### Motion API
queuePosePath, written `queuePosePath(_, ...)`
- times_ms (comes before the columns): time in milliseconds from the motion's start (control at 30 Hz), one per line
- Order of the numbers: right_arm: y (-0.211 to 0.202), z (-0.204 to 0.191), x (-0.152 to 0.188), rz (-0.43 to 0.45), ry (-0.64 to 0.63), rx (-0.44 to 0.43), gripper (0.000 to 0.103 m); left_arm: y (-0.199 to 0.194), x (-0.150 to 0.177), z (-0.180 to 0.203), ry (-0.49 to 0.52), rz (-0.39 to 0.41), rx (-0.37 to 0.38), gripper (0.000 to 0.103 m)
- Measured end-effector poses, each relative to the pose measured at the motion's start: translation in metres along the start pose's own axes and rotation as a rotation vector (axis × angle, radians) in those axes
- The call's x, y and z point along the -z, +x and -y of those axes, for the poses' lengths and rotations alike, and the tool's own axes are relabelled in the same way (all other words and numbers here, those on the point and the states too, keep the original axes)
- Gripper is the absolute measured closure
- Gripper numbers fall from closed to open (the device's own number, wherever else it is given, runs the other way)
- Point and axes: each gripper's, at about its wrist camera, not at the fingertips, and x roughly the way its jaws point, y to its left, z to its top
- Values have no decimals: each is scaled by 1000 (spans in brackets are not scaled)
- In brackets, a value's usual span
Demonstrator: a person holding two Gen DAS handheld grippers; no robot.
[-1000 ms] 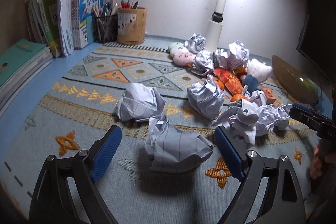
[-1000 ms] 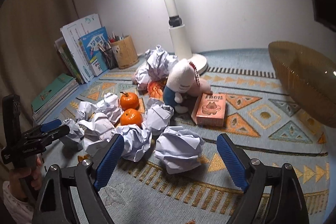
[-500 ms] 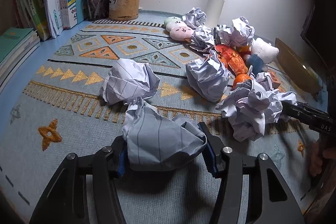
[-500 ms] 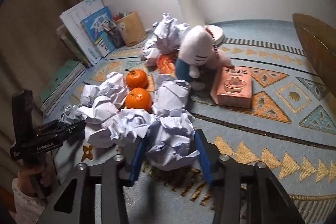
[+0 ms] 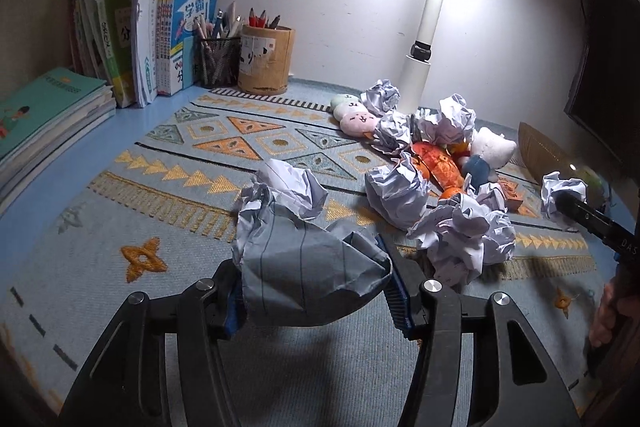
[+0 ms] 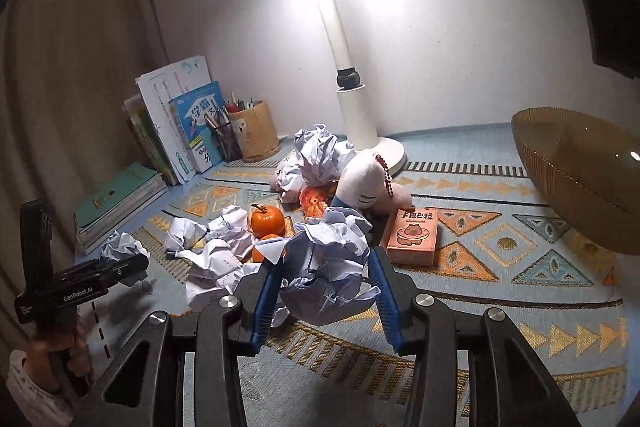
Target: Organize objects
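Both jaws pinching paper wads over the patterned mat

We've got the left gripper [image 5: 316, 291] with its jaws clamped on a crumpled paper ball [image 5: 304, 275], held at the near side of the mat [image 5: 100, 267] with its shadow on the mat underneath. The right gripper [image 6: 326, 291] has its jaws squeezing another paper wad [image 6: 324, 267], near the pink box [image 6: 412, 237]. Both jaws have just been closing, each with paper between them. More loose wads [image 6: 208, 247], two oranges [image 6: 267, 221] and a plush toy [image 6: 364, 183] sit in the middle of the table. The amber bowl [image 6: 568, 155] is far right, and books [image 5: 160, 39] and a pen cup [image 5: 266, 59] stand far left by the wall.
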Motion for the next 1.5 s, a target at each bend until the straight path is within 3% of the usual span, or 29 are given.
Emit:
queuePosePath(100,-9,4,-14,8,22,3,60,-21,-31,11,6,60,34,50)
queuePosePath(200,-36,14,-55,110,57,-30,60,-37,-76,40,41,144,84,50)
queuePosePath(300,-62,26,-104,209,39,47,59,-36,-117,90,138,225,139,50)
queuePosePath(433,-79,61,-144,320,21,182,59,-4,-155,174,208,263,257,50)
queuePosePath(600,-81,130,-150,385,111,348,59,62,-172,277,270,245,368,49)
queuePosePath(700,-79,170,-131,407,221,341,59,100,-168,326,315,219,386,49)
queuePosePath(800,-78,196,-121,378,301,401,59,134,-159,355,333,153,407,49)
queuePosePath(933,-80,213,-110,381,359,429,59,149,-144,367,401,143,396,49)
queuePosePath(1033,-81,217,-107,390,380,404,58,155,-143,366,374,137,443,49)
queuePosePath(1067,-79,216,-107,382,377,419,57,156,-143,365,370,143,461,45)
queuePosePath(1100,-75,216,-107,368,379,448,46,158,-141,365,370,156,471,42)
queuePosePath(1133,-71,216,-107,355,389,486,16,162,-140,365,368,169,467,26)
queuePosePath(1167,-68,216,-106,356,398,511,0,168,-137,366,366,153,461,1)
queuePosePath(1267,-65,221,-100,354,444,480,0,189,-133,368,371,42,479,0)
queuePosePath(1367,-70,237,-98,330,509,425,0,195,-133,363,363,39,462,0)
queuePosePath(1500,-75,233,-103,348,483,451,0,180,-135,359,369,72,426,0)
